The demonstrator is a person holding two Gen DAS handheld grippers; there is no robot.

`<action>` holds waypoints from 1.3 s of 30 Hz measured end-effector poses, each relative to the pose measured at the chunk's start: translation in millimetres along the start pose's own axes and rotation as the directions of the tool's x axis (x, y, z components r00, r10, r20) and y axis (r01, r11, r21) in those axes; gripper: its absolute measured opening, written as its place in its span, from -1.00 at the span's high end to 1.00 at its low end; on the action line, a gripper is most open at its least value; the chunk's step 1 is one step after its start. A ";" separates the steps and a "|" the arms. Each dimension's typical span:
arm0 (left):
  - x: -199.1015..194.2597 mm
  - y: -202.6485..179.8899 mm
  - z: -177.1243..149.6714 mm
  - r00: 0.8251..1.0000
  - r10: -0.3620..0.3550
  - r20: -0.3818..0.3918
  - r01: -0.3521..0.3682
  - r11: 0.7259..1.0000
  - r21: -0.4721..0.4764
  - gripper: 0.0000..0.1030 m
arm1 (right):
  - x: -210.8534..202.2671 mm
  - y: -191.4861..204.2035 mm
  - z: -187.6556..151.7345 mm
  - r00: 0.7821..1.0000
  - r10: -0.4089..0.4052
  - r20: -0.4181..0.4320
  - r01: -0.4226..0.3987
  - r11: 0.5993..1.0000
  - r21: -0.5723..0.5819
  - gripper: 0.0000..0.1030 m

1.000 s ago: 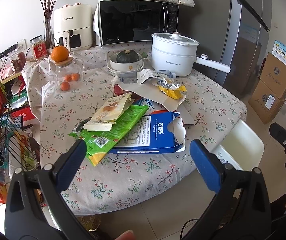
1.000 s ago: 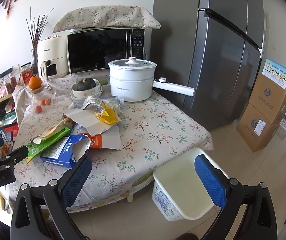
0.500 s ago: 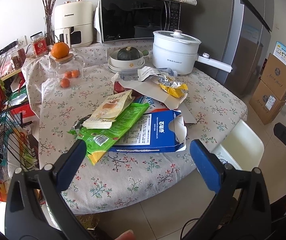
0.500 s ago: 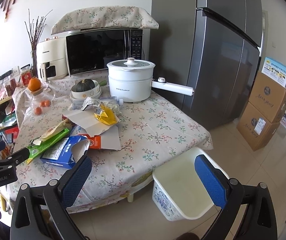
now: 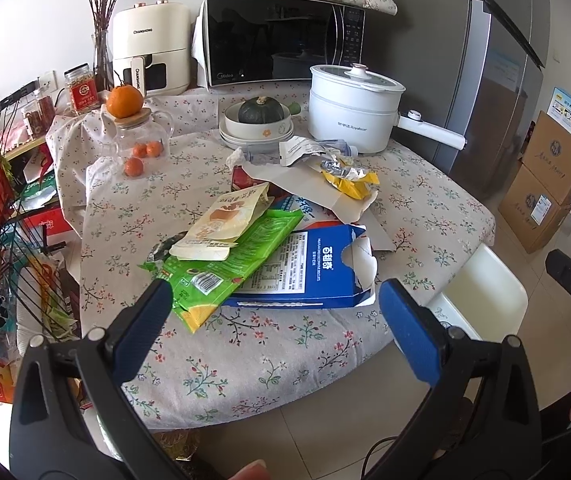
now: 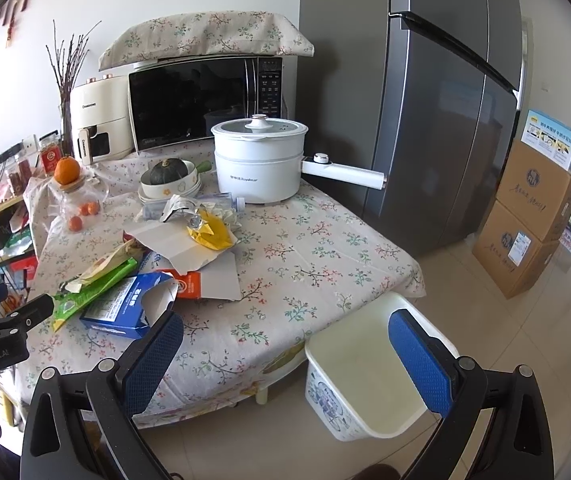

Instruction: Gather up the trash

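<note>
While both grippers hover with fingers spread and empty, the torn blue carton (image 5: 305, 272) lies near the surface's front edge: light, crushable cardboard, best pinched at its stiff near rim.

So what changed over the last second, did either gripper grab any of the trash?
No grab. The left gripper eased slightly toward the torn blue cardboard box; the right gripper barely shifted. Both stay open and empty; the box and the green plastic wrapper lie unmoved.
</note>
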State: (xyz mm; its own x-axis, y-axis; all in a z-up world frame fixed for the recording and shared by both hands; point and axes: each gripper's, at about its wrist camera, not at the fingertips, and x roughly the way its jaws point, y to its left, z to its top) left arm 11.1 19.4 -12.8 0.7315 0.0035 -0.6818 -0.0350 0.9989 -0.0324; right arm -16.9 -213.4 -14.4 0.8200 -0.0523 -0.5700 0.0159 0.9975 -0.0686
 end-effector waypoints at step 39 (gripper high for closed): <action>2.0 0.4 0.1 1.000 -0.002 -0.005 0.002 1.000 -0.009 -0.99 | 0.9 -0.3 1.1 1.000 0.002 -0.010 -0.002 1.000 0.013 -1.00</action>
State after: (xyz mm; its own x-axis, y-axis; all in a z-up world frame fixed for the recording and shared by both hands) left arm 12.5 19.8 -14.1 0.7282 0.0013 -0.6854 -0.0397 0.9984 -0.0403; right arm -15.5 -213.7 -14.0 0.8140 -0.0505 -0.5787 0.0218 0.9982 -0.0564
